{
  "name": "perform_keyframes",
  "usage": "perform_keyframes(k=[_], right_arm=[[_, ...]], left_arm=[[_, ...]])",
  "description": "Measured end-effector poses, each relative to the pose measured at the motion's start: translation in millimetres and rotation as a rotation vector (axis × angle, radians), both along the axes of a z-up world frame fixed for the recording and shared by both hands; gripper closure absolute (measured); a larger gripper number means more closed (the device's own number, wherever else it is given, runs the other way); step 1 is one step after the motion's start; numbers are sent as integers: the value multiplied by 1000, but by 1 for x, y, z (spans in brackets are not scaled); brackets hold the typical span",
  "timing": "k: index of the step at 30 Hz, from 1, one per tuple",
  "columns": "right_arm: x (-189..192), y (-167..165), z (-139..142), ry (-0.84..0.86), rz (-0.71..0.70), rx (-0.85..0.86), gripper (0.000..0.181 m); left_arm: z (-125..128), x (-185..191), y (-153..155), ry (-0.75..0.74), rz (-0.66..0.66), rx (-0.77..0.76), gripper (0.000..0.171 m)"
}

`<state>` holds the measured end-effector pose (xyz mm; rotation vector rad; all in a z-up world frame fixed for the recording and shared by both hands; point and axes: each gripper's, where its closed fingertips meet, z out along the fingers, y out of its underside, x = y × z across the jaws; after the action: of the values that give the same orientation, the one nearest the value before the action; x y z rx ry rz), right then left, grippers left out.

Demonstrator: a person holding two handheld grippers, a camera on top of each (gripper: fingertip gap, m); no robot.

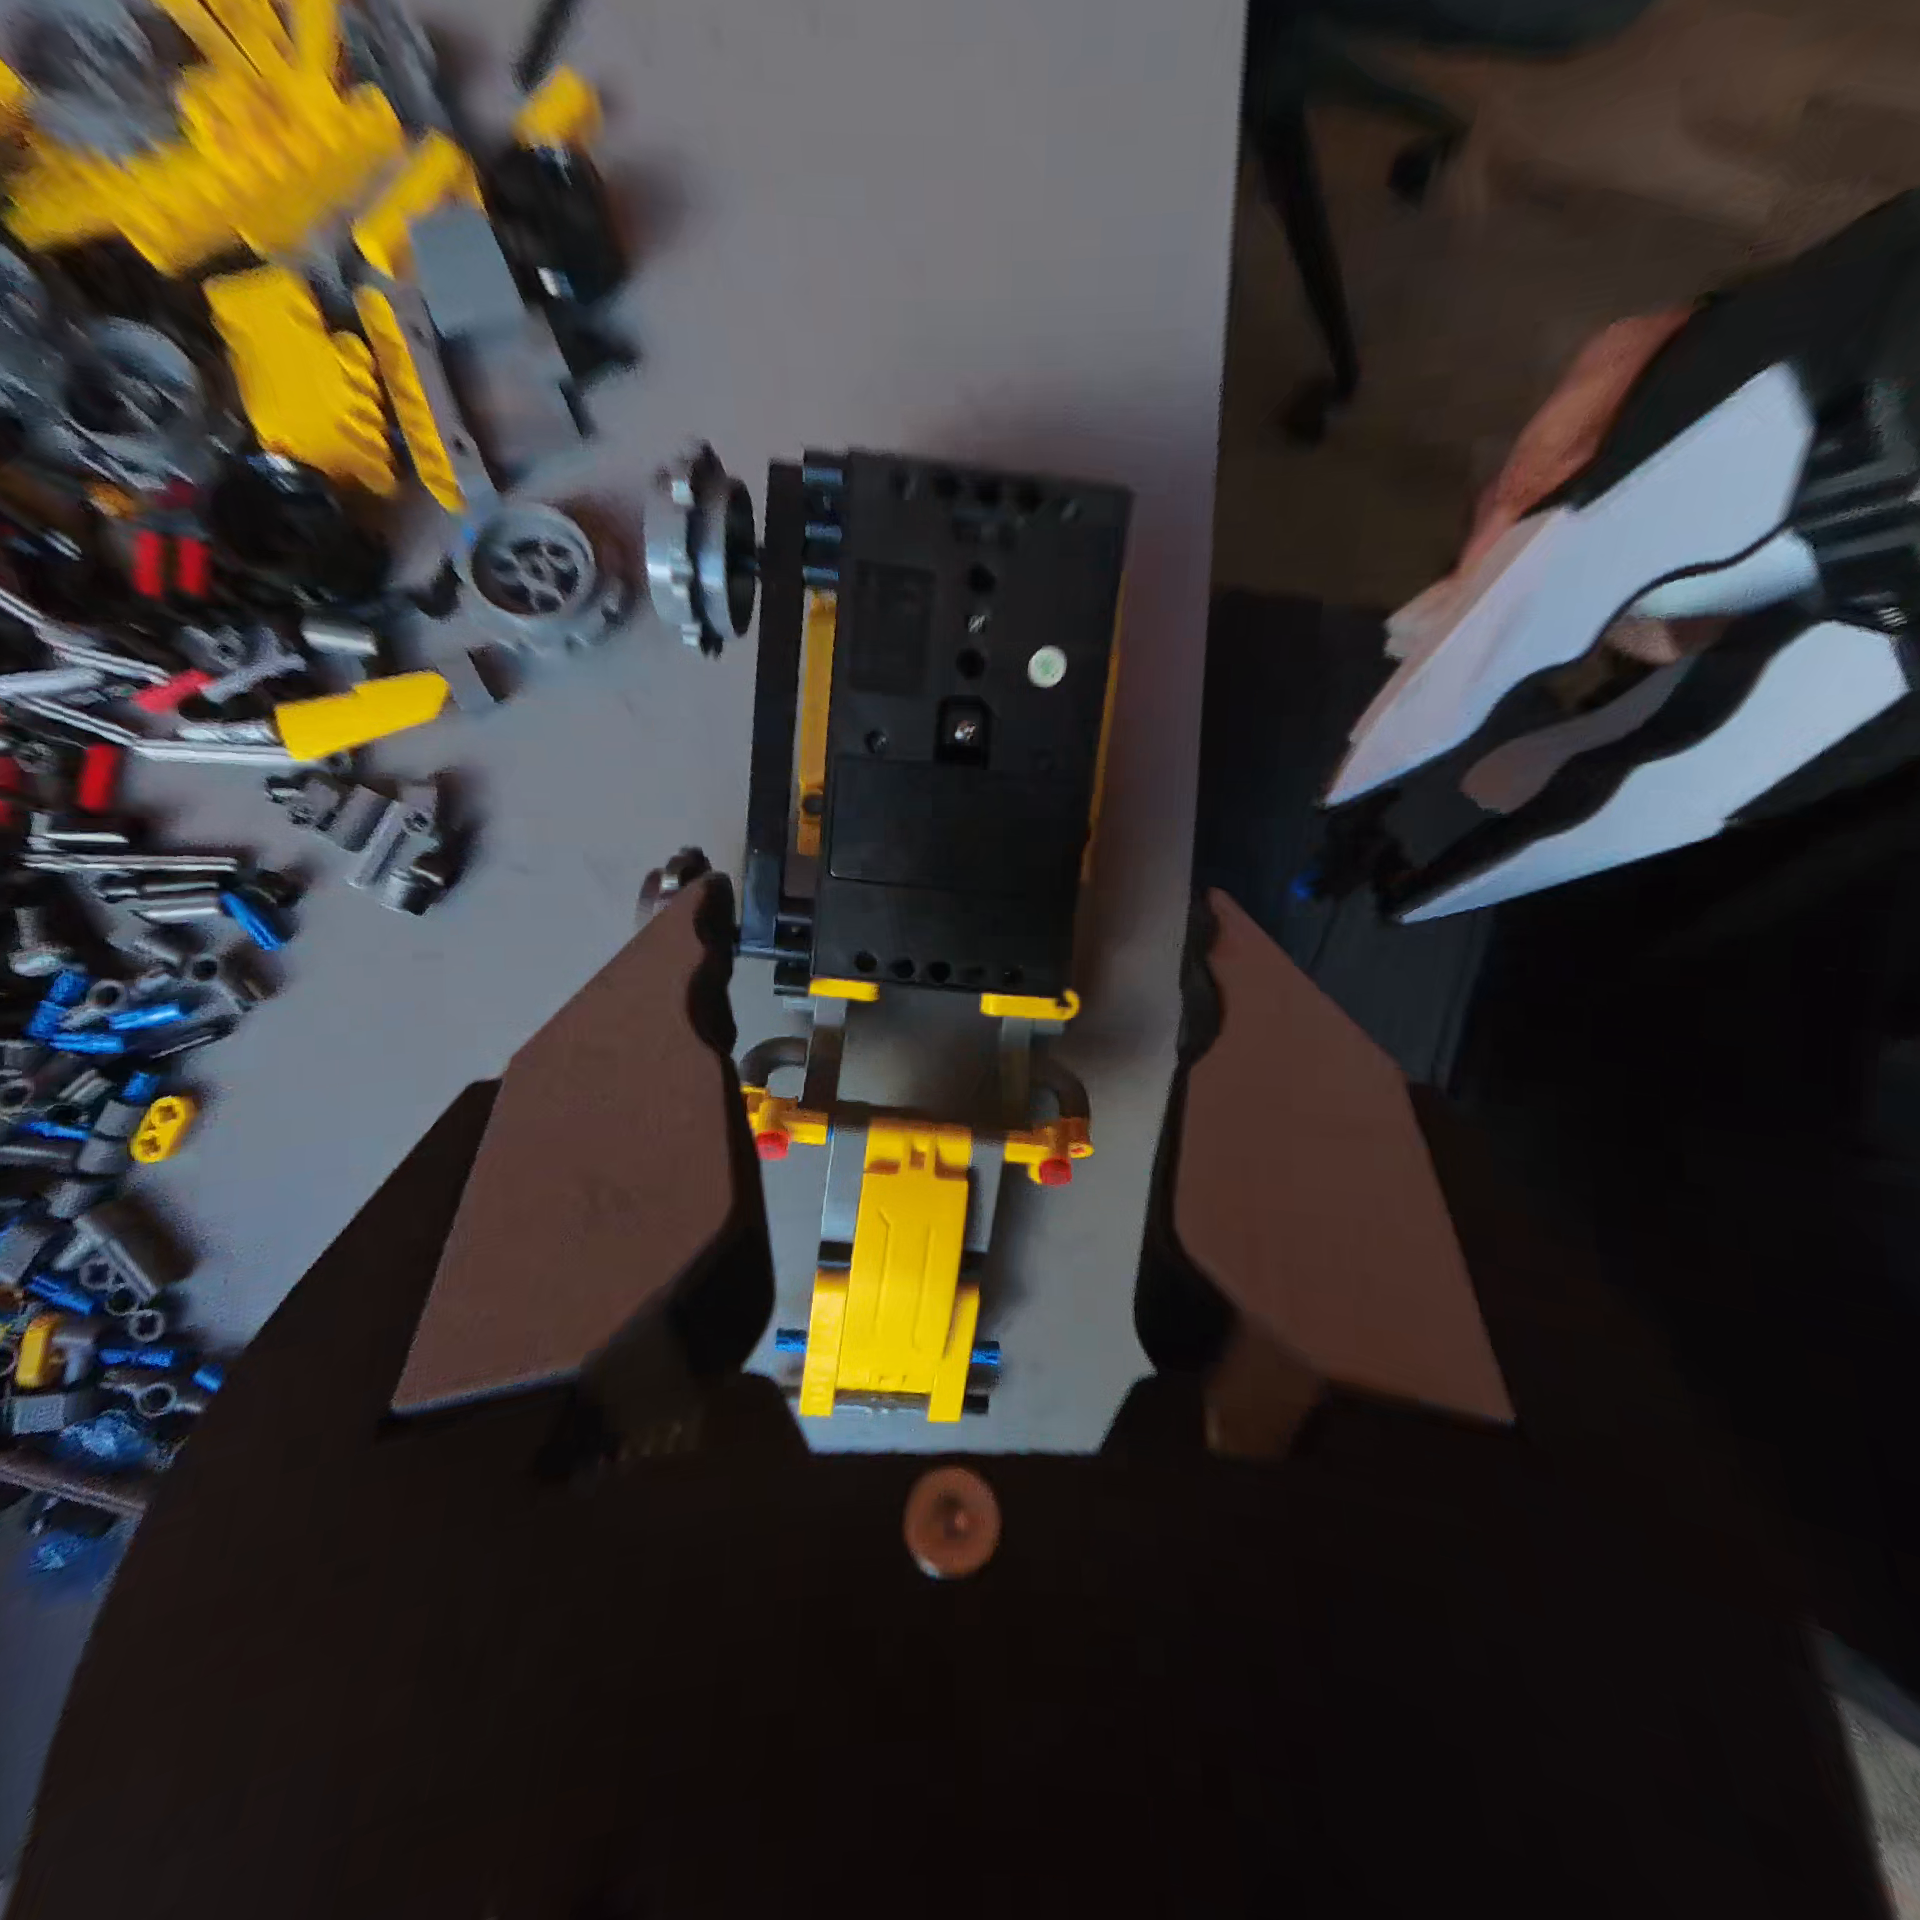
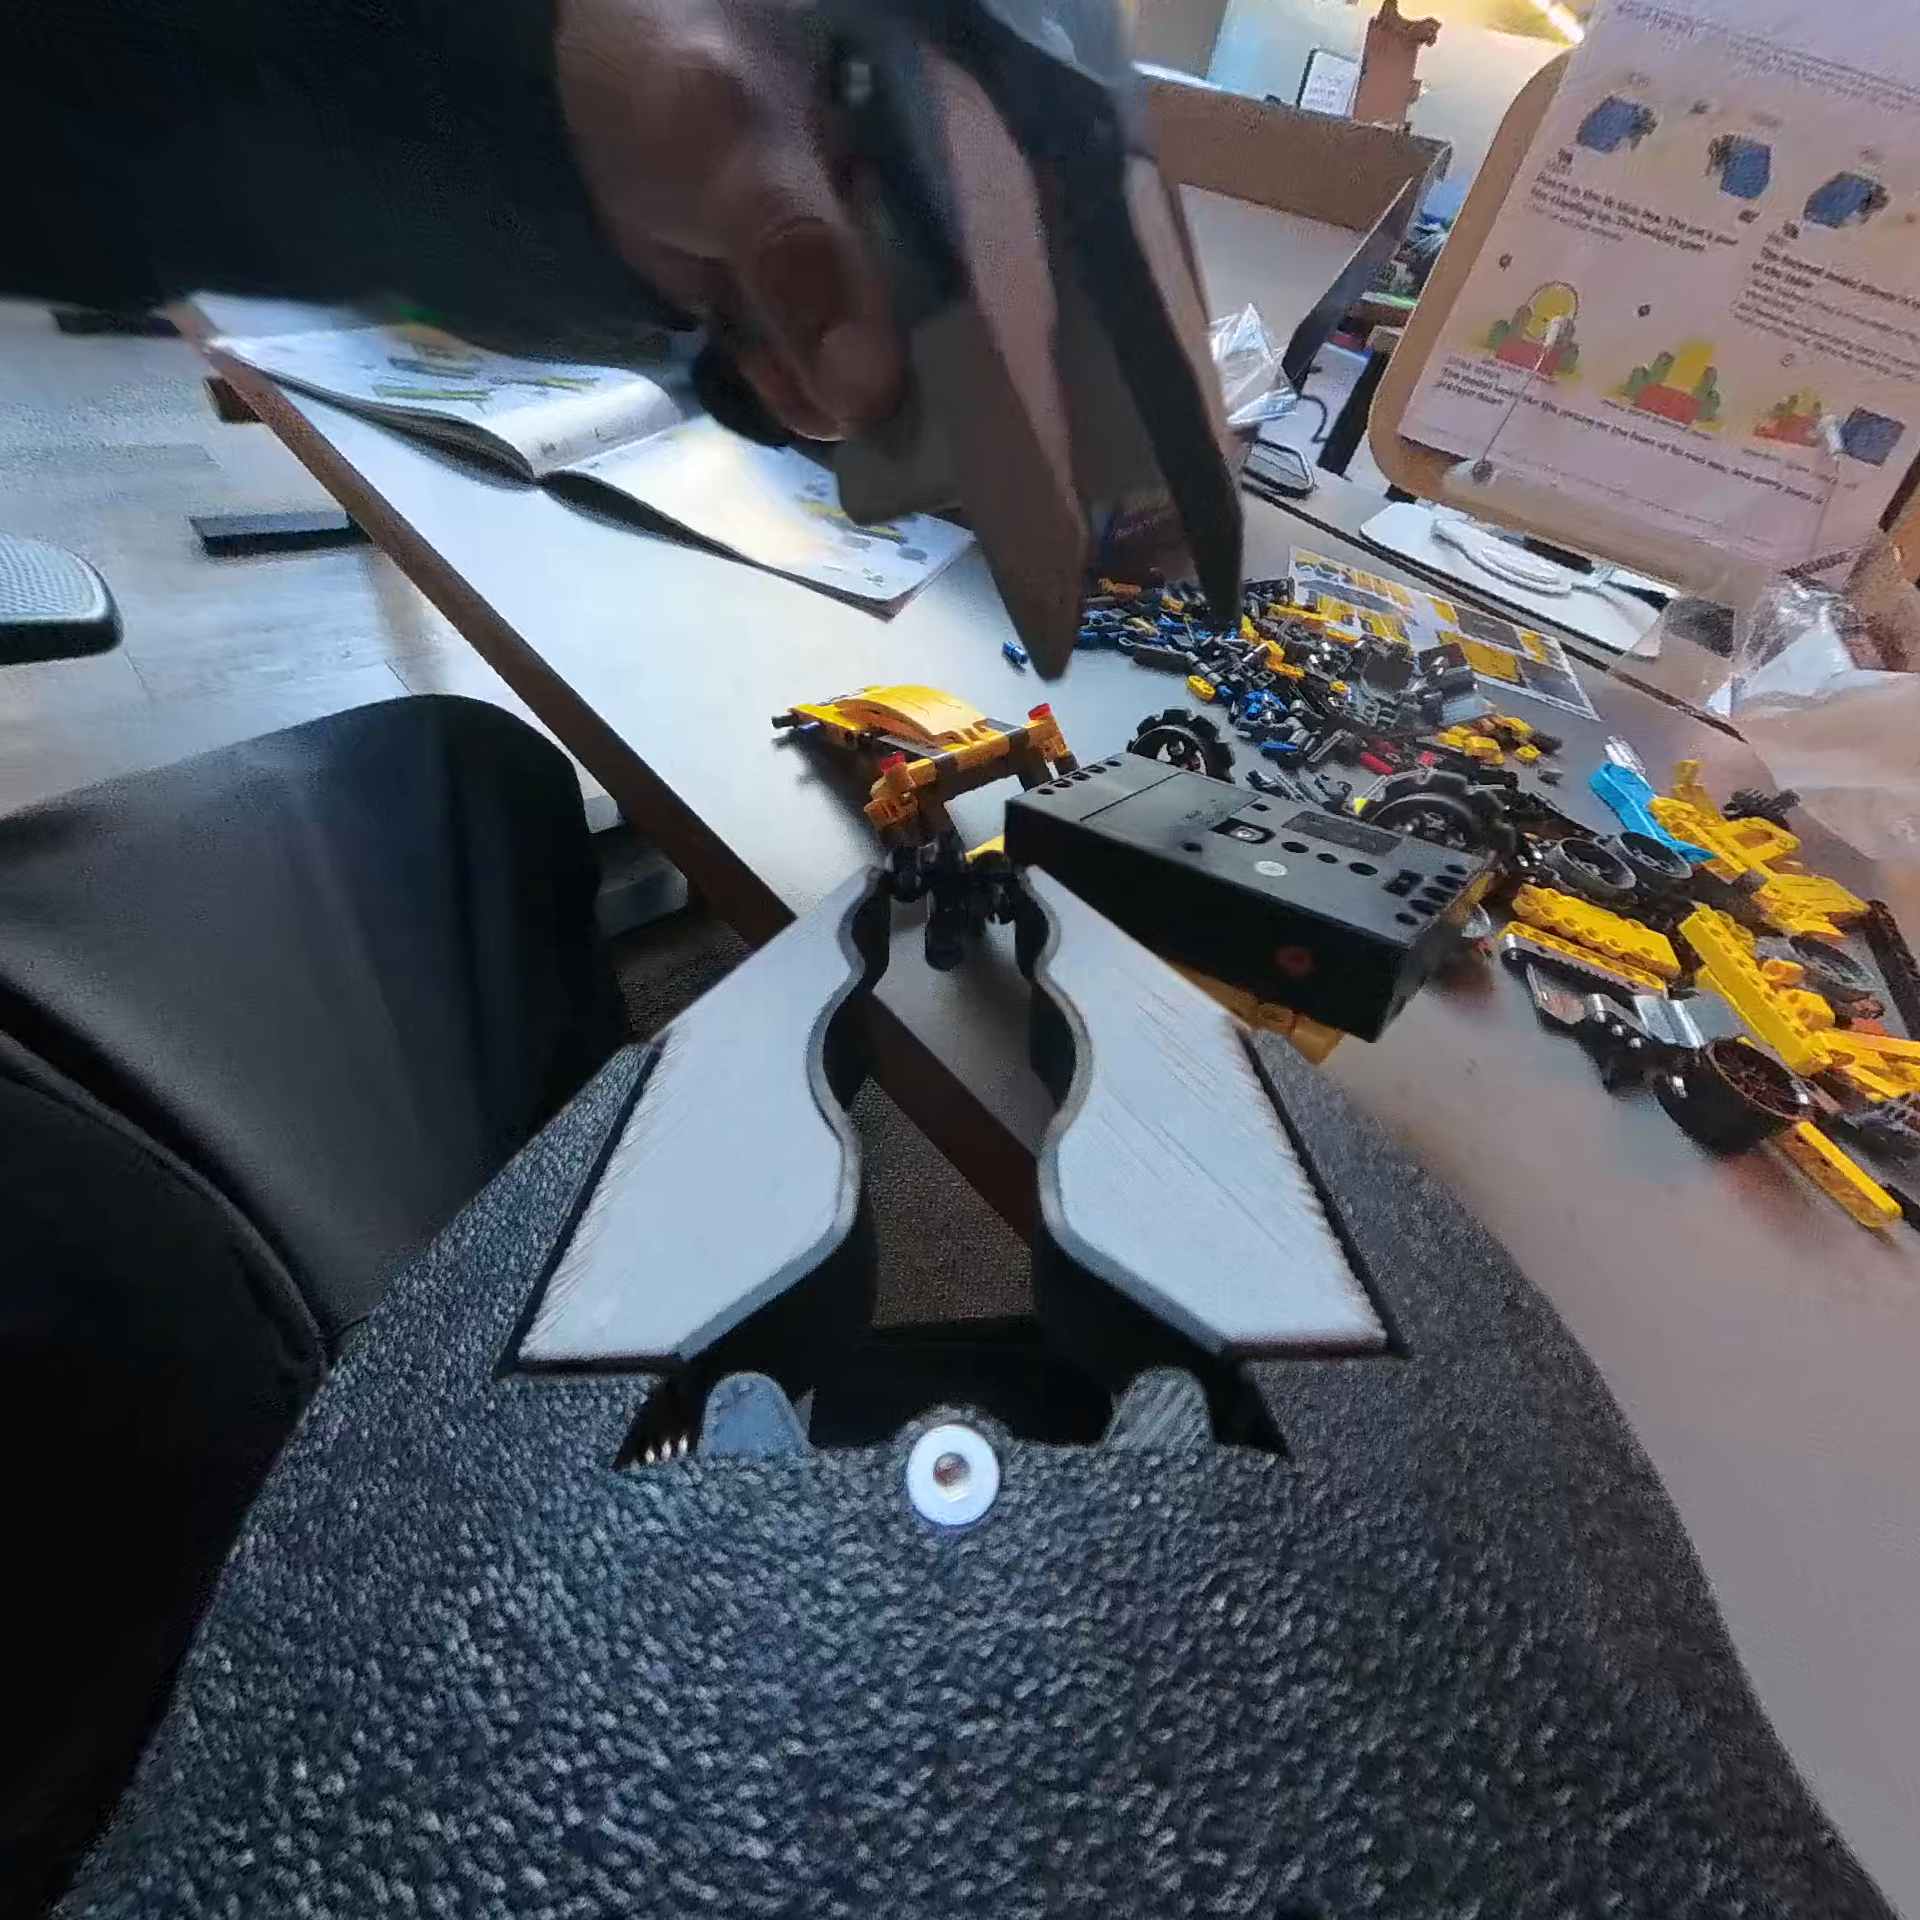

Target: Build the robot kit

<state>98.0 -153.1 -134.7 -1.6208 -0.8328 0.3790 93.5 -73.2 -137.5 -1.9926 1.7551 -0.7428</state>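
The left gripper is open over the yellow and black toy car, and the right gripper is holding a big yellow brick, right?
Not quite. The left gripper is open over the toy car, but the right gripper pinches a small black piece, not a big yellow brick. The right wrist view shows it between the fingertips at the table edge.

booklet: printed pictures, open on the far left of the table
sheet: printed lines and coloured figures, upright at far right
sticker sheet: yellow-black decals, flat beyond the bricks
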Motion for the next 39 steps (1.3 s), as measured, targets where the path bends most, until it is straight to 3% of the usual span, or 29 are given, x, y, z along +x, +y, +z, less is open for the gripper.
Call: perform_keyframes(k=[5,9,11,15,19,22,28,33,37,39], right_arm=[[8,10,-15,-30,-27,-19,157],[15,17,-22,-22,-42,-58,157],[18,21,-22,-27,-53,-56,157],[25,27,-30,-52,-63,-82,157],[23,27,-29,-77,-30,-61,157],[21,31,-28,-104,-9,-54,158],[10,37,-27,-136,37,-92,157],[-5,52,-23,-166,71,-90,157],[-12,65,-25,-179,93,-103,158],[-14,71,-24,-193,101,-98,158]], left_arm=[[-21,11,4,160,-31,57,72],[-40,8,13,304,-70,149,81],[-50,5,6,359,-96,95,87],[-52,3,4,392,40,13,87],[-49,-4,-5,364,197,-127,88],[-49,-13,-6,343,255,-144,87],[-50,-30,-7,324,292,-59,87],[-48,-47,-7,289,348,-107,87],[-34,-50,-7,202,355,-136,75],[-27,-58,-6,202,331,-84,77]])
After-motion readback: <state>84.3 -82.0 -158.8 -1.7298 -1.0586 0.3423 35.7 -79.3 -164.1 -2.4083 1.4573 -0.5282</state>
